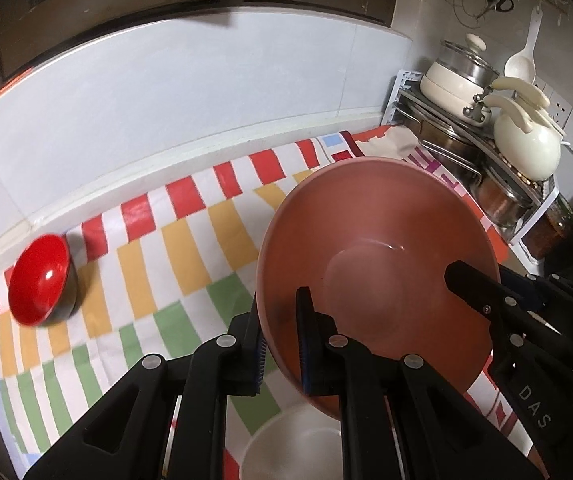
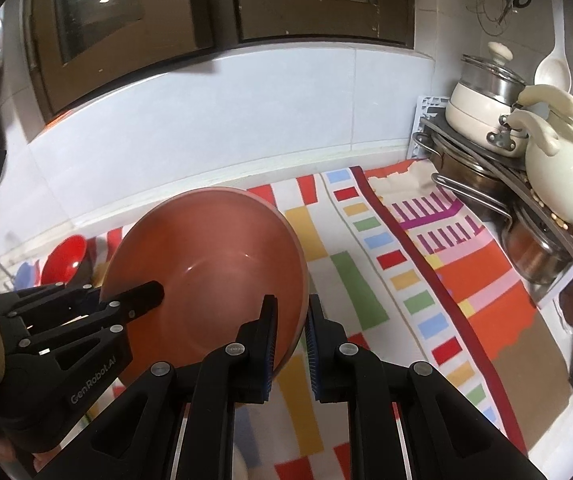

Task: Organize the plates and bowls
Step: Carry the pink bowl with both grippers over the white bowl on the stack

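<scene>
A: Surface?
B: Counter under a striped cloth point(image 2: 366, 280), pale tiled wall point(image 1: 166, 92) beyond the fingers, dark cabinets point(image 2: 226, 4) above it. Pot rack point(image 2: 526, 184) far right of the right fingers, with pots and a cream kettle point(image 2: 562, 176).

A: Containers?
B: Pink bowl point(image 1: 374, 264) held tilted off the cloth, looks empty. Left gripper point(image 1: 280, 328) pinches its left rim, one finger inside, one outside. Right gripper point(image 2: 290, 344) pinches the right rim the same way. White bowl point(image 1: 290, 444) sits below the left fingers, empty as far as it shows. Red bowl point(image 1: 42, 280) tipped on its side far left, touching the wall.

A: Room to move?
B: Open cloth between pink bowl and rack, and between pink and red bowls.
</scene>
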Available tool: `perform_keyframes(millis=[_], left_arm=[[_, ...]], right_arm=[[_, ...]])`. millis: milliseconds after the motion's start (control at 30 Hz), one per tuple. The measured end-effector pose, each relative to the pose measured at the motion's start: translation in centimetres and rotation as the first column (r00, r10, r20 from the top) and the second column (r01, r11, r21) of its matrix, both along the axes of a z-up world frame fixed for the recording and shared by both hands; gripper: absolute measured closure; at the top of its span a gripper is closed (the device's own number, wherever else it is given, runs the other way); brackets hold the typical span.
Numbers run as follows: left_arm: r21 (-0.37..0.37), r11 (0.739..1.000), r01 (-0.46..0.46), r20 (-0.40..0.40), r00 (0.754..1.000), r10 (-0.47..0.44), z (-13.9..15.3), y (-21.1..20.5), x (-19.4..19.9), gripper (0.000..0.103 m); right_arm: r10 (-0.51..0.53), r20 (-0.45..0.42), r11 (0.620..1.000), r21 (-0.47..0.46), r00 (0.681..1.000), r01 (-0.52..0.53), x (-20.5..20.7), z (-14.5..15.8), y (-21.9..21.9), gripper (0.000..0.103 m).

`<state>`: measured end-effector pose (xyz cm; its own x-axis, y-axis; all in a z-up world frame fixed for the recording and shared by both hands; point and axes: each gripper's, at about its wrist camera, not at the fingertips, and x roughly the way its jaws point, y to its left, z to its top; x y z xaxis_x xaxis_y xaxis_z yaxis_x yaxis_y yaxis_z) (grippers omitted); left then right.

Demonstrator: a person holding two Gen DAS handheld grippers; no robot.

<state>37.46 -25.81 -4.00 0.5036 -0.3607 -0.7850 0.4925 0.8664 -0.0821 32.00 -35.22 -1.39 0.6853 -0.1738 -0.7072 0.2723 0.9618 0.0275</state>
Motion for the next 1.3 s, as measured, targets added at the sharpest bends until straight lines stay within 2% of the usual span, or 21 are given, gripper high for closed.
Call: perform_keyframes(millis=[333, 600, 1300], left_arm=[[-0.006, 0.999, -0.036, 0.000, 0.999, 0.036, -0.1, 3.2, -3.8, 0.089], [-0.006, 0.999, -0.048, -0.029, 0.998, 0.048, -1.1, 4.9, -6.1, 0.088], [0.035, 0.997, -0.069, -0.129, 0.989, 0.073, -5.2, 5.9, -8.4, 0.088]], right_arm=[[0.050, -0.026, 0.999, -0.001, 0.998, -0.050, -3.3, -0.7, 3.1, 0.088], [0.080, -0.055, 0.997, 0.010, 0.995, -0.079, -5.7, -1.6, 4.9, 0.088], [0.114, -0.170, 0.992, 0.074, 0.979, -0.103, -8.0, -5.7, 6.1, 0.088]])
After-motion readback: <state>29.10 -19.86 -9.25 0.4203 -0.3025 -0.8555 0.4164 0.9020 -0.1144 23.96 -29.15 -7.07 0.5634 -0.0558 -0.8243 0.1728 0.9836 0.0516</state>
